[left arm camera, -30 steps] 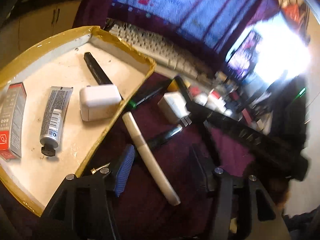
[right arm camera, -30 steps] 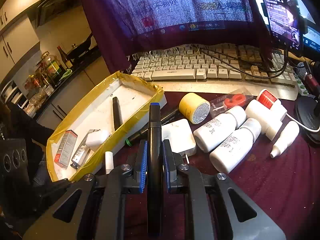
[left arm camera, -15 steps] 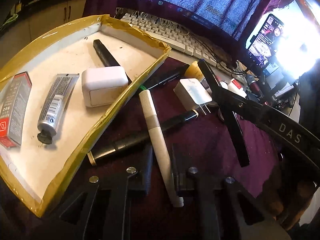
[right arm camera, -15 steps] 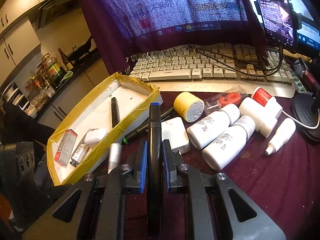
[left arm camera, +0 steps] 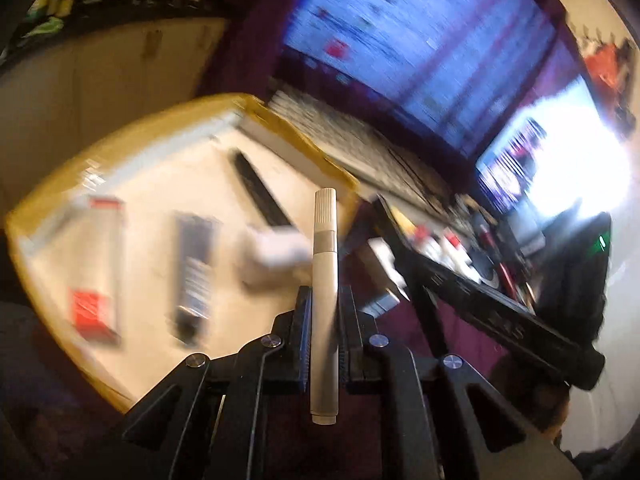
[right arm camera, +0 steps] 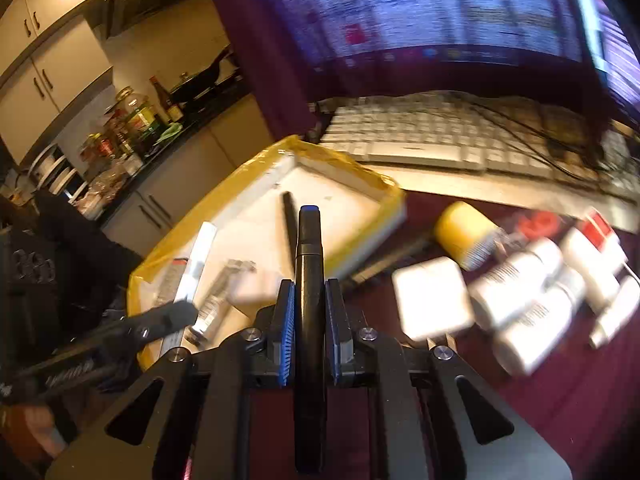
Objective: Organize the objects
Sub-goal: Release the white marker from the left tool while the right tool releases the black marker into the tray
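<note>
The left tongs (left arm camera: 325, 300) are clenched on a slim white marker pen (left arm camera: 325, 280) and the right tongs (right arm camera: 310, 300) on a black marker pen with a blue end (right arm camera: 309, 280), both pens lifted and hanging over the near edge of the shallow white tray with yellow-taped rim (right arm camera: 360, 252). Each pen sticks far out ahead of its pads, so it could pivot or slide out if jolted. With the two tongs close together, the pens could knock each other or catch the rim and drop onto the maroon-clothed table (right arm camera: 560, 400).

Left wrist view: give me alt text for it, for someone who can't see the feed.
The left gripper is shut on a white marker, held above a yellow-edged tray. The blurred tray holds a black pen, a tube, a red-and-grey box and a white block; a keyboard lies beyond.
</note>
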Action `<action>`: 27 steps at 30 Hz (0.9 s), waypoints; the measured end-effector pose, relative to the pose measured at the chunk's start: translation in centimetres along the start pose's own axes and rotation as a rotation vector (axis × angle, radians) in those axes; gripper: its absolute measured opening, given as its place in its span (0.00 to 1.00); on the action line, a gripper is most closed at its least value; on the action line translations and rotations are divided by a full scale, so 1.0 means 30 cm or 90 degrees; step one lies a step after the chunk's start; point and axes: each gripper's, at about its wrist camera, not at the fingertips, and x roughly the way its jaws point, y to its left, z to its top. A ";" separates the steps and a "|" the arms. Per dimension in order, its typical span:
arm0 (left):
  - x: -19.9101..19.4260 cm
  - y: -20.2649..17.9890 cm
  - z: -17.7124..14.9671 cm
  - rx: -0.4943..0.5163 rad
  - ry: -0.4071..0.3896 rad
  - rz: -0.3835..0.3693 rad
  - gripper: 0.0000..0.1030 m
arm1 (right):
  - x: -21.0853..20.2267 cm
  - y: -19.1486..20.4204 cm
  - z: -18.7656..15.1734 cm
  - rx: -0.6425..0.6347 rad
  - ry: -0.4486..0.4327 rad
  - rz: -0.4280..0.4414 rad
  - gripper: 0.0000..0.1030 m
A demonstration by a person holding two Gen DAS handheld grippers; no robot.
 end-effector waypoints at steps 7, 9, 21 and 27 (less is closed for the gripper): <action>0.016 0.175 0.121 -0.063 -0.029 0.047 0.09 | 0.160 0.074 0.127 -0.050 0.014 -0.009 0.12; 0.044 0.200 0.130 -0.076 -0.019 0.069 0.09 | 0.204 0.080 0.144 -0.061 0.018 -0.024 0.12; 0.128 0.247 0.150 -0.106 0.021 0.122 0.09 | 0.338 0.048 0.151 -0.066 0.047 -0.062 0.12; 0.140 0.232 0.149 -0.087 0.030 0.133 0.09 | 0.358 0.051 0.136 -0.069 0.055 -0.065 0.13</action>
